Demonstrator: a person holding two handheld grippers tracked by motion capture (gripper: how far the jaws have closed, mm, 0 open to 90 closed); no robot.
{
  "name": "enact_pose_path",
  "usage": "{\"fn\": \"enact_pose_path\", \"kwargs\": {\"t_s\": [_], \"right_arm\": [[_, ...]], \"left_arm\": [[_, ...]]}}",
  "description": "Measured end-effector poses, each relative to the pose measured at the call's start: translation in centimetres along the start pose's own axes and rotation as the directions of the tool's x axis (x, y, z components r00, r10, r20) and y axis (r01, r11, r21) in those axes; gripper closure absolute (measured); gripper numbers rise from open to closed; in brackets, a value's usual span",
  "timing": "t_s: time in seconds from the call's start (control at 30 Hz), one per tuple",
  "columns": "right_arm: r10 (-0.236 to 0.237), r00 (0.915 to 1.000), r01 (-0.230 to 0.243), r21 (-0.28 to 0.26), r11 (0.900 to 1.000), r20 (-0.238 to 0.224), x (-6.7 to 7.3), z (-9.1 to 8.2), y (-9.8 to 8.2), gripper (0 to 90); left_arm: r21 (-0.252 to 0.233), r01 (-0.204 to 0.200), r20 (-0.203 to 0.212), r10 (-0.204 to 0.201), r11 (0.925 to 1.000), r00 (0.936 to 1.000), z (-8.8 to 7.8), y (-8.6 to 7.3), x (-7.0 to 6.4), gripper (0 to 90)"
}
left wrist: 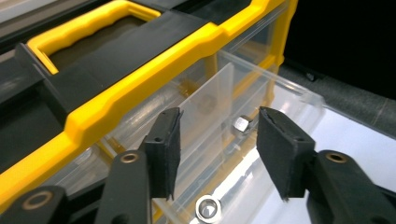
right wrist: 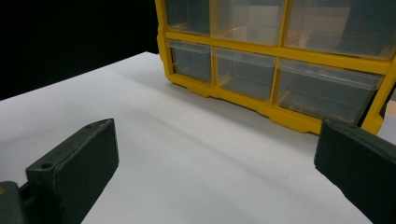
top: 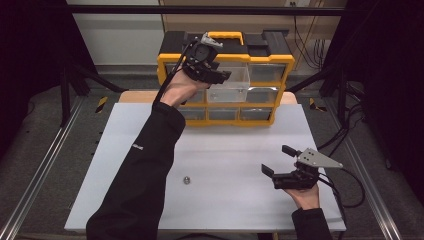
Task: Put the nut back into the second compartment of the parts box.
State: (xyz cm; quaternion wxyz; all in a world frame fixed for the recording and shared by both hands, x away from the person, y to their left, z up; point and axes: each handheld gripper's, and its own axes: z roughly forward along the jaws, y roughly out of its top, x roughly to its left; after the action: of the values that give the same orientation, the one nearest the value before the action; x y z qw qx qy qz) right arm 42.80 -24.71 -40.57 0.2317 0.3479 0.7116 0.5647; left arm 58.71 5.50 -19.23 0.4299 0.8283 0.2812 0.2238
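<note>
A yellow and black organizer [top: 260,56] with clear drawers stands at the far edge of the white board. Its top middle drawer [top: 235,84] is pulled out. My left gripper [top: 221,76] hovers over that drawer with its jaws open. In the left gripper view [left wrist: 217,128] a small hex nut [left wrist: 241,125] shows between the jaws, apart from both pads, and a second nut [left wrist: 208,208] lies on the drawer floor. A third nut [top: 187,179] lies on the board near the left sleeve. My right gripper [top: 275,159] rests open at the front right, with nothing between its pads [right wrist: 74,158].
The white board [top: 235,145] sits on a wooden table, with metal rails along both sides. The organizer's lower drawers [right wrist: 233,70] are closed and look see-through. Cables trail from the right gripper off the board's right edge.
</note>
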Motion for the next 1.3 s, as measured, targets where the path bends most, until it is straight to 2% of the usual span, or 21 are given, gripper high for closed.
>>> {"fn": "enact_pose_path", "kwargs": {"t_s": [0.1,0.2,0.3,0.37,0.47,0.57,0.6,0.63,0.8,1.07,1.3], "right_arm": [[0.002,1.0,-0.002,-0.001,1.0,0.004,0.0,-0.1,0.0,0.3],[0.001,1.0,-0.001,-0.001,1.0,0.005,-0.1,-0.1,0.1,0.3],[0.0,1.0,0.0,-0.001,1.0,0.005,-0.1,-0.1,0.0,0.3],[0.0,1.0,0.0,-0.002,1.0,0.006,-0.1,0.0,0.0,0.3],[-0.003,1.0,0.003,-0.002,1.0,0.005,0.0,0.0,0.0,0.3],[-0.001,1.0,0.001,0.003,1.0,0.007,0.0,0.0,0.0,0.3],[-0.002,1.0,0.002,0.002,1.0,0.007,0.0,0.0,0.0,0.3],[-0.004,1.0,0.004,0.0,1.0,0.006,-0.1,0.0,0.0,0.3],[-0.001,1.0,0.001,0.003,1.0,0.008,0.0,0.0,0.0,0.3],[-0.005,0.9999,0.005,0.011,1.0,0.013,0.0,0.1,-0.1,0.3],[-0.004,0.9999,0.004,0.012,1.0,0.013,0.0,0.1,-0.1,0.3]], "left_arm": [[-0.017,0.005,-0.001,-0.005,0.9999,1.0,-1.0,-0.2,0.0,38.4],[-0.038,0.01,0.02,-0.01,0.9992,0.9998,-2.3,-0.6,0.0,30.0],[-0.039,0.013,0.042,-0.011,0.9991,0.999,-3.2,-1.2,-0.1,20.2],[-0.052,0.023,0.057,-0.02,0.9984,0.9982,-3.7,-1.8,-0.2,16.5],[-0.054,0.015,0.065,-0.012,0.9984,0.9978,-4.7,-2.8,-0.3,12.5],[-0.065,-0.008,0.067,0.012,0.9978,0.9976,-5.9,-3.8,-0.3,10.6],[-0.081,0.005,0.069,0.0,0.9967,0.9976,-6.2,-4.1,-0.4,10.2],[-0.083,-0.007,0.064,0.012,0.9965,0.9979,-6.6,-4.4,-0.3,10.1],[-0.112,0.004,0.05,0.002,0.9937,0.9988,-7.7,-6.0,-0.2,9.4],[-0.121,-0.006,0.024,0.009,0.9926,0.9997,-9.2,-8.8,-0.5,8.2],[-0.125,-0.01,0.019,0.013,0.9921,0.9997,-10.1,-11.2,-0.7,7.7]]}}
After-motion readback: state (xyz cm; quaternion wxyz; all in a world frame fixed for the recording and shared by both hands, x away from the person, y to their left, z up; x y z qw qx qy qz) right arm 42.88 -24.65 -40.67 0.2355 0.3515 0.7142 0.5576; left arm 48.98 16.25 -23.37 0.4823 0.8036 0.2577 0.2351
